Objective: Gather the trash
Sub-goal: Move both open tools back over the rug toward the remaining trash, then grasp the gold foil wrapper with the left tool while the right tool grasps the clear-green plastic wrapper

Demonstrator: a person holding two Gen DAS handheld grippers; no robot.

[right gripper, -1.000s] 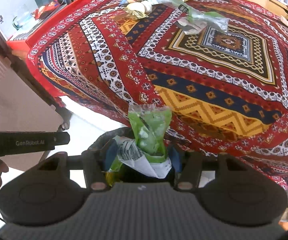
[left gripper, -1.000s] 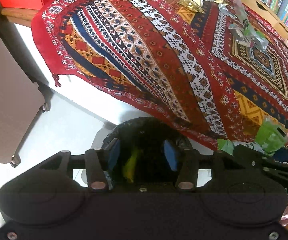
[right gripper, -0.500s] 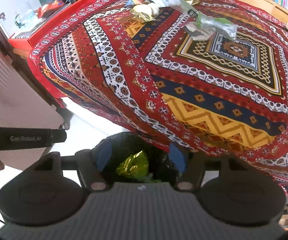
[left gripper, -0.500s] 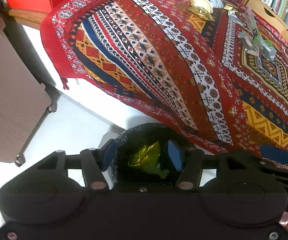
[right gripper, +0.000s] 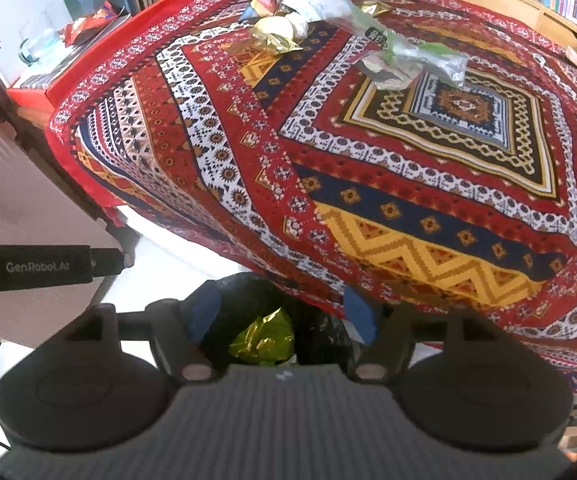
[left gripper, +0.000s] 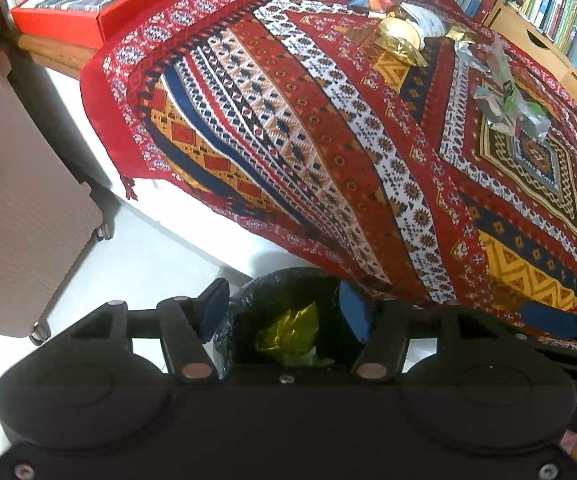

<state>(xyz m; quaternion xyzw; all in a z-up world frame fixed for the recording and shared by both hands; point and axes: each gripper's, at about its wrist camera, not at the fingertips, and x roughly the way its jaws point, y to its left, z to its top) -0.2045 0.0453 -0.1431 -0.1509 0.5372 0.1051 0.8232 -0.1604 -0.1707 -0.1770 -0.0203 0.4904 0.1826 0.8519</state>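
Wrappers (left gripper: 288,332) lie in the black bin (left gripper: 284,280); left gripper (left gripper: 284,314) gapes empty, right gripper (right gripper: 282,314) is opening, empty.

Bin (left gripper: 288,292) base hidden behind gripper body; bookshelf (left gripper: 548,4) cut off by edge, titles unreadable

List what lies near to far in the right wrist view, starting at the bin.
Black-lined trash bin holding a crumpled gold foil wrapper → patterned red tablecloth → clear green-printed plastic bag → colourful wrappers at the far edge.
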